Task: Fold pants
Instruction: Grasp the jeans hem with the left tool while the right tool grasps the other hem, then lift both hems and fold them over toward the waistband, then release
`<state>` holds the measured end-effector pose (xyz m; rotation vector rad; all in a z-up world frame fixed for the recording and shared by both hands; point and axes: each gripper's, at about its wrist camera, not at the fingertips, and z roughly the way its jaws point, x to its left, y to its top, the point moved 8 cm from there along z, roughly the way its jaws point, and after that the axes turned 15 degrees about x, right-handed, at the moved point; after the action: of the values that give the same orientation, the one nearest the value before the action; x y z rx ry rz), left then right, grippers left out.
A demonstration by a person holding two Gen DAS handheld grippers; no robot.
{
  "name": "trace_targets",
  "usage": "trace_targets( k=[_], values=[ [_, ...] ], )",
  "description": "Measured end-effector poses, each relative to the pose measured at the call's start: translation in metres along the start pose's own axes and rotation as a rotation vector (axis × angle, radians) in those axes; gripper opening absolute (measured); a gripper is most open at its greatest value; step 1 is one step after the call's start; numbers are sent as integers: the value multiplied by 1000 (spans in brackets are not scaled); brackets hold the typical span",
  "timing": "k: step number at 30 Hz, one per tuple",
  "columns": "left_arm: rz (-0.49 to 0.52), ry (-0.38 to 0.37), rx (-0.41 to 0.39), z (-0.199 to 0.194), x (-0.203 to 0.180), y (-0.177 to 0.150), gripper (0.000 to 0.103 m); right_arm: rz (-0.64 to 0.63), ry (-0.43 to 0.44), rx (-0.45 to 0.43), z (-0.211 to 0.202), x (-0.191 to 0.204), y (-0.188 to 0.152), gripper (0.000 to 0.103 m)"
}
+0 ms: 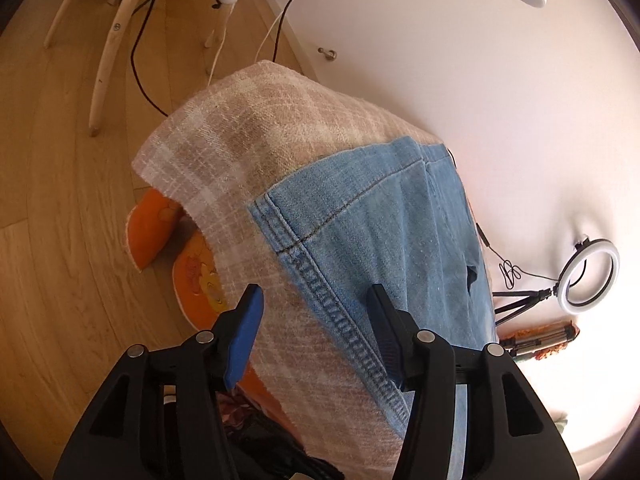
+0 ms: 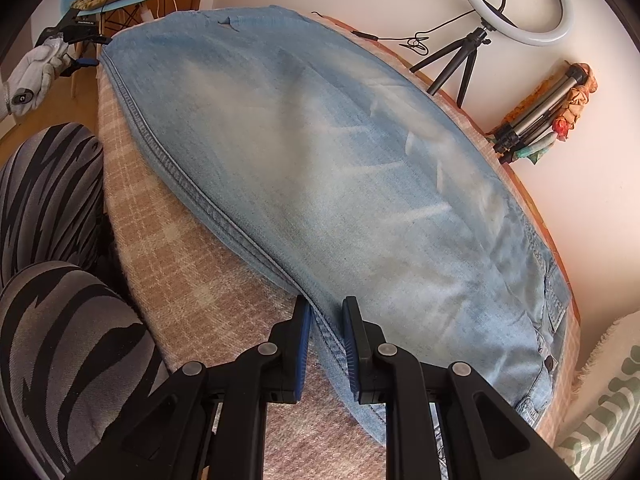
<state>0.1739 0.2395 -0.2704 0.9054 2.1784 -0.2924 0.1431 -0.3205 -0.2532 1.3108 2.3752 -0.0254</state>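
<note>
- Jeans (image 2: 320,168) of pale blue denim lie flat along a checked blanket (image 2: 192,280) that covers the tabletop, running from the waistband near the right tongs to the hem at the far end.
- Right tongs (image 2: 325,308) sit at the near seam edge of the jeans; the blue pads stand close together with the stitched seam between them, pinching the denim.
- Left tongs (image 1: 316,300) hover over the hem end of the jeans with the jaws well apart; one blue pad is over the blanket, the other over the denim, and neither presses on the cloth.
- In the right wrist view the left tongs (image 2: 86,50) appear far off at the hem corner, held by a hand in a white glove (image 2: 34,76).
- Striped trousers (image 2: 60,280) of the person show at the near left edge of the tabletop.
- Ring light (image 2: 516,4) on a small tripod stands on the white floor beyond the tabletop, with a folded tripod (image 2: 536,116) lying beside it.
- Orange cushion (image 1: 148,232) peeks out under the blanket's edge, above a wooden floor (image 1: 60,200).
</note>
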Motion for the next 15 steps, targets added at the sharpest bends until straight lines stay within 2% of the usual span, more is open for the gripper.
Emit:
trace_targets(
  k=[4,5,6,10,15],
  values=[
    [-18,-36,-28,1,-5,0,47,1,-3,3,-1,-1,1,15],
    [-13,-40,-35,1,-7,0,41,1,-5,3,-1,-1,1,15],
    [-4,-33,-39,0,-10,0,29,2,-6,4,-1,-1,1,15],
    [18,27,-71,-8,-18,2,13,4,-17,2,-1,-1,2,15],
    [111,83,-123,-27,-43,5,8,-1,-45,-18,-9,-1,3,12]
  ],
)
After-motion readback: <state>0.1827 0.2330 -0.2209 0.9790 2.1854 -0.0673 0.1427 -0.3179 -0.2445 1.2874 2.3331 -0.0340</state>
